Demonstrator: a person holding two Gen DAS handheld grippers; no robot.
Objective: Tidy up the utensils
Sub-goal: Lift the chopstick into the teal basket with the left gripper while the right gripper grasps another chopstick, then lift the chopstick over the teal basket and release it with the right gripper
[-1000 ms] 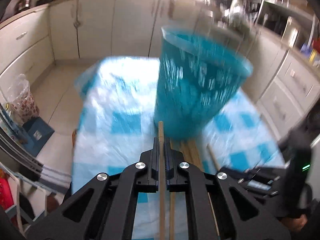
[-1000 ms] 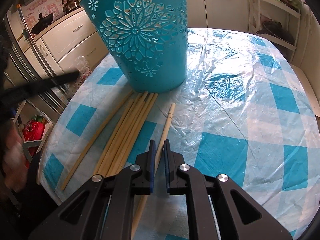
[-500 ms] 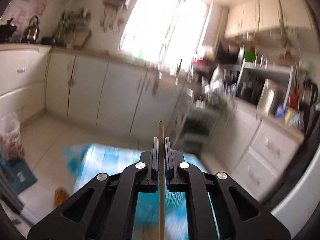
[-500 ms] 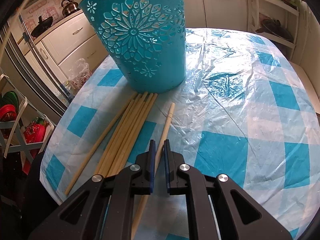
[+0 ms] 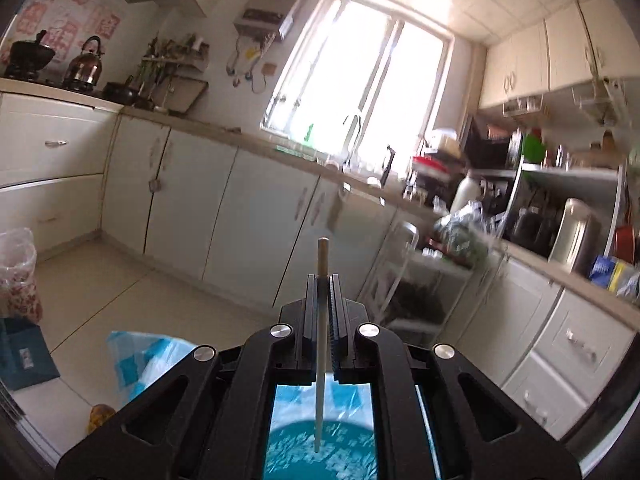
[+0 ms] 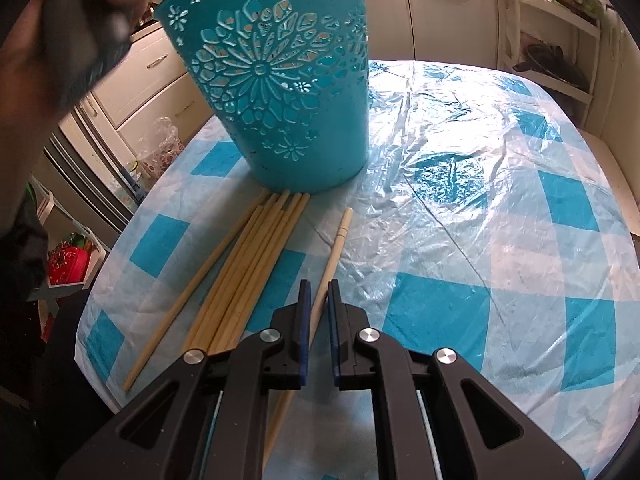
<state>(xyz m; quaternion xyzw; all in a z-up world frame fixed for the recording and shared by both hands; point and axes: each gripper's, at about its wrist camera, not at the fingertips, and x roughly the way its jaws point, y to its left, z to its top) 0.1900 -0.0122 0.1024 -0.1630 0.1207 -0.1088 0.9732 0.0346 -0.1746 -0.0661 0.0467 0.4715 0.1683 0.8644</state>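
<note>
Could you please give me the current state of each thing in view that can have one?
left gripper: shut on a chopstick.
held chopstick: clamped, its lower tip above the basket.
right gripper: nearly shut, a pale chopstick between its fingers.
pale chopstick: flat on the tablecloth.
turquoise basket: upright.
loose chopsticks: lying bunched beside the basket.

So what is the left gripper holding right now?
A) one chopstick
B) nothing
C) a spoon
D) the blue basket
A: the left gripper is shut on one chopstick, which pokes out past its fingertips, above the blue basket.
</note>
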